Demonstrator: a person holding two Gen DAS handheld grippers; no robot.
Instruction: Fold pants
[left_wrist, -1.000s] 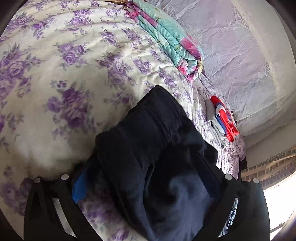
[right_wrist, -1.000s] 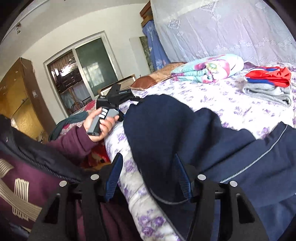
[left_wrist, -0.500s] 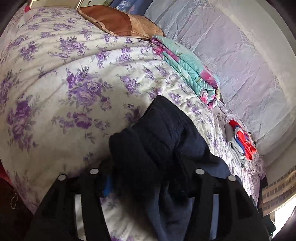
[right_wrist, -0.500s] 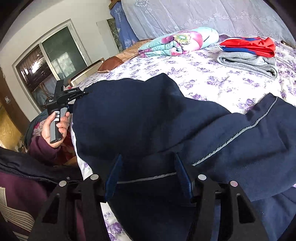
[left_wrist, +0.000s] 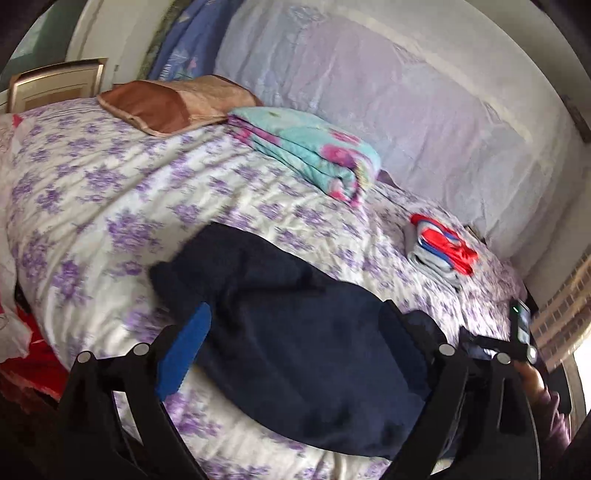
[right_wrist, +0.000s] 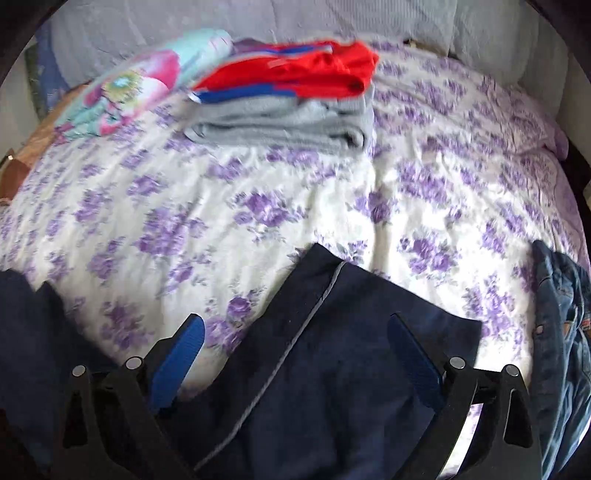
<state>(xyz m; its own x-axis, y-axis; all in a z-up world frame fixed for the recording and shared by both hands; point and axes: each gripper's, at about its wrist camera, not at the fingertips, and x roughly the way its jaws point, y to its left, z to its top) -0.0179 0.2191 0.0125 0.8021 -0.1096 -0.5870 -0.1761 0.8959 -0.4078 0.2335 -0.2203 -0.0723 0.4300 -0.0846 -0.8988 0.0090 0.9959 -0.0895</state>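
**Both grippers loose above the navy pants, fold laid down on the bed**

Navy pants (left_wrist: 295, 332) spread flat on the floral bed (left_wrist: 110, 192), directly under and ahead of both grippers. Left gripper (left_wrist: 291, 343) with jaws apart, just been opening, cloth lying below the gap but not pinched by the blue pads. Right gripper (right_wrist: 295, 350) likewise wide apart, just been opening, nothing clamped; the pants' piped panel (right_wrist: 332, 332) straddled by the fingers, the grey piping running up between them.

Seen from the left gripper: a dark band running from just past the left finger, far-left, down toward near-right, out beyond the right finger where the other hand's tool (left_wrist: 517, 332) shows. Long axis therefore roughly across the gripper's pointing line, slanted. Seen from the right gripper: the panel's end corner pointing away, ahead and slightly left of centre, its edge near the tip of the right finger; a second dark mass off to the far left (right_wrist: 26, 332).

Judged: a fold just set down, the next grasp likely at an end of the band. Right gripper seemingly nearer the piped end; left gripper nearer the bunched end. Folded clothes (right_wrist: 288, 96), a quilt (left_wrist: 314, 147) and jeans (right_wrist: 561, 332) well clear.
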